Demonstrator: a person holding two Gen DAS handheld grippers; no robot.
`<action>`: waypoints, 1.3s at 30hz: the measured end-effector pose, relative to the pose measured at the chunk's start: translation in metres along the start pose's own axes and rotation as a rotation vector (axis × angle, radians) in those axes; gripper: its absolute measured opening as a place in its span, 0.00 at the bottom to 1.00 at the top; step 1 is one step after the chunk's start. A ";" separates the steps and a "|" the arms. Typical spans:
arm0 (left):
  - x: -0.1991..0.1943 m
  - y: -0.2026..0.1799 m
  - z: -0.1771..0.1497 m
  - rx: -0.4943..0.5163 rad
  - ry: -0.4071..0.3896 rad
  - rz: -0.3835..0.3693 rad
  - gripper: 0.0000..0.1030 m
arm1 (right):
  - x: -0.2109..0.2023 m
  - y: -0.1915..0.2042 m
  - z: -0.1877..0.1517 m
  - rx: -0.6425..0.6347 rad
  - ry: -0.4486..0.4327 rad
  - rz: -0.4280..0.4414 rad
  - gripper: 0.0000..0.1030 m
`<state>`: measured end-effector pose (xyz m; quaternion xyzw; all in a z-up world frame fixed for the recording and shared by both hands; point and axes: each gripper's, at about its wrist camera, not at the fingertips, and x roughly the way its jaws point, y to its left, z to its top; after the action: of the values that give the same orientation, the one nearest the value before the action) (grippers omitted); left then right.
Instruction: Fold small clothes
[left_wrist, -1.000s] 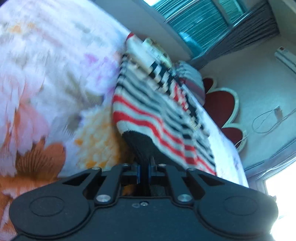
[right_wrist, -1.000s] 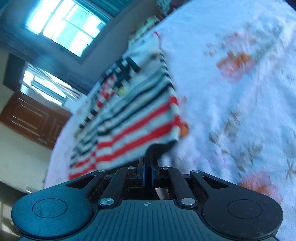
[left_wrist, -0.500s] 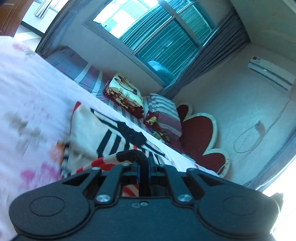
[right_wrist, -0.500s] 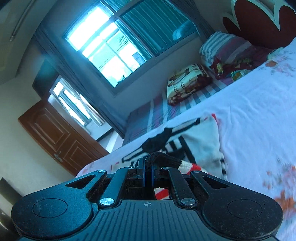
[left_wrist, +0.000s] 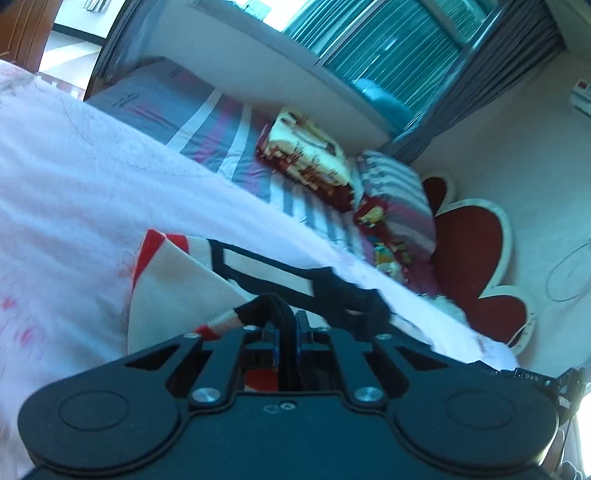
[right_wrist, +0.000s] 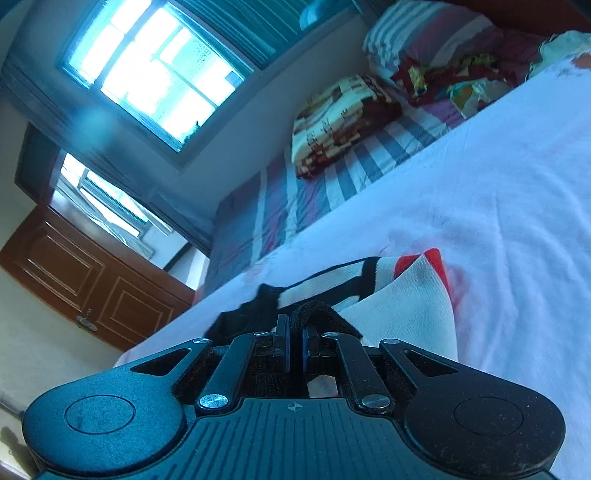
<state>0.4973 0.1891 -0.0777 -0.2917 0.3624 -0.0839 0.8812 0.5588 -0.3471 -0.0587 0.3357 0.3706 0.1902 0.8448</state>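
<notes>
The wide bed with its pale floral sheet (left_wrist: 74, 192) carries everything, and toward its far end, by the window wall, a grey-and-purple striped blanket (left_wrist: 207, 122) lies under a cream-and-maroon patterned pillow (left_wrist: 310, 155), with a striped pillow (left_wrist: 399, 195) near the red, petal-shaped headboard (left_wrist: 476, 258). A second ago the small knitted sweater with red, black and cream stripes (left_wrist: 177, 288) stretched flat along the sheet, its striped body showing in both views; now its dark hem has been carried over toward the far end, so only the cream upper part with its black bands and red edge (right_wrist: 417, 291) shows past the fingers. The left gripper (left_wrist: 288, 328) is clamped on the black ribbed hem, which bunches up between its closed jaws, and the right gripper (right_wrist: 294, 343) pinches the same dark hem at the other corner, jaws likewise pressed together on the knit
</notes>
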 end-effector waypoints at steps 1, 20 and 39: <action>0.009 0.005 0.003 0.003 0.011 0.002 0.06 | 0.013 -0.007 0.003 -0.015 0.005 0.004 0.05; 0.057 -0.018 -0.001 0.370 0.012 0.209 0.17 | 0.088 0.022 -0.043 -0.521 0.028 -0.262 0.21; 0.056 -0.026 0.005 0.363 -0.109 0.384 0.61 | 0.068 0.010 -0.042 -0.465 -0.148 -0.404 0.72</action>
<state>0.5425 0.1497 -0.0929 -0.0588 0.3420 0.0371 0.9371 0.5709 -0.2832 -0.1070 0.0661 0.3138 0.0734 0.9443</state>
